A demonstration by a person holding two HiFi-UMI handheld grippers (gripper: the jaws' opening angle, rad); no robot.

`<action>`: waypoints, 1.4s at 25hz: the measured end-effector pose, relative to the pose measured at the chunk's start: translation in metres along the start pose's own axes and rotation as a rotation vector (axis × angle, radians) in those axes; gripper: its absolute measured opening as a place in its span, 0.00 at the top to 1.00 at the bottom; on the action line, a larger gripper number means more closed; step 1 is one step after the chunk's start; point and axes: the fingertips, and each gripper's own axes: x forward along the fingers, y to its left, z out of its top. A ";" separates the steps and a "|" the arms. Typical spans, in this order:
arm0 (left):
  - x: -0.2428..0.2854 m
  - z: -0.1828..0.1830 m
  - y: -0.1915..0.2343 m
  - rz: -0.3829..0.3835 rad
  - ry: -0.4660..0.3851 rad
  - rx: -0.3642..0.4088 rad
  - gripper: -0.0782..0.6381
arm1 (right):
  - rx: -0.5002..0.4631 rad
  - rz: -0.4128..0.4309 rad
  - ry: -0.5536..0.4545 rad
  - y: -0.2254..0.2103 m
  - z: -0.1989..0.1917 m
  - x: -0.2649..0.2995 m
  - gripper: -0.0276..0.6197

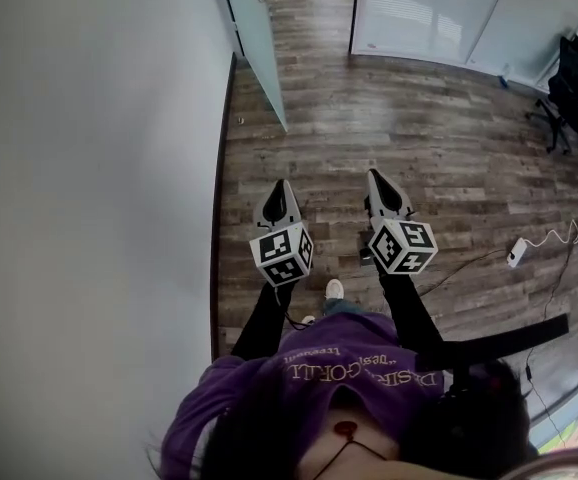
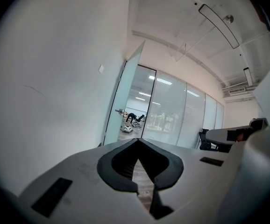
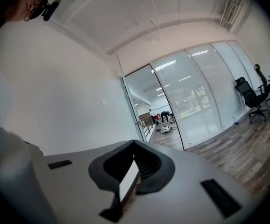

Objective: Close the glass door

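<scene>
Beside the white wall (image 1: 89, 168), the tall glass door (image 1: 261, 53) angles out into the room. The left gripper (image 1: 279, 190) and right gripper (image 1: 377, 178) are pinched together, empty, well short of it. Only the gripper views show the door's full height.

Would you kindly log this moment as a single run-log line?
glass door: open, ahead, untouched | left gripper: shut, empty | right gripper: shut, empty
</scene>
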 end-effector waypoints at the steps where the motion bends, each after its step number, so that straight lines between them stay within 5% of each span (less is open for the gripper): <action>1: 0.006 0.002 -0.003 0.004 -0.002 0.000 0.89 | -0.004 0.007 0.002 -0.004 0.003 0.006 0.96; 19: 0.080 0.000 0.009 0.090 -0.007 -0.006 0.89 | 0.003 0.031 0.055 -0.051 0.002 0.081 0.96; 35: 0.187 0.048 0.060 0.031 -0.032 0.041 0.89 | 0.015 -0.003 0.007 -0.043 0.017 0.201 0.96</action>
